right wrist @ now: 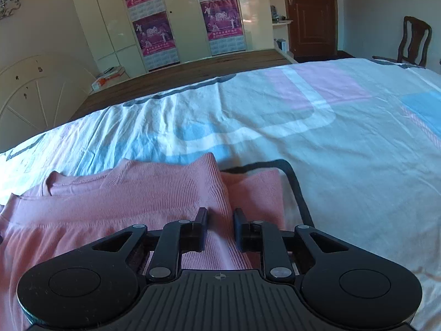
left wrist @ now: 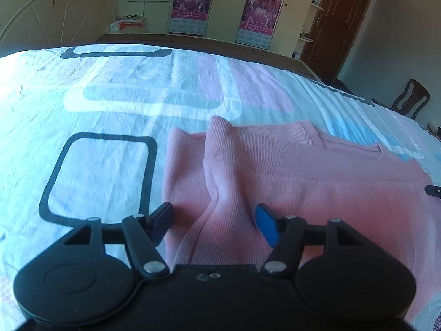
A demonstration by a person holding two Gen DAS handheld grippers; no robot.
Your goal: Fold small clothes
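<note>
Pink knit sweater (left wrist: pixel 289 182) on bed (left wrist: pixel 110 104) | sleeves folded in, body fold pending | left claw (left wrist: pixel 213 224) spread wide | right claw (right wrist: pixel 220 230) parted, gripping nothing.

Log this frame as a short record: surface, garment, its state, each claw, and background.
surface: bed sheet, white with pink, blue and dark outlined shapes
garment: pink sweater, lying on the sheet
garment state: partly folded, one sleeve laid over the body
left claw: open, jaws either side of a raised fold of the sweater
right claw: partly open, jaws astride a ridge of the sleeve, grip not closed
background: wardrobe with posters, brown door, wooden chair
</note>
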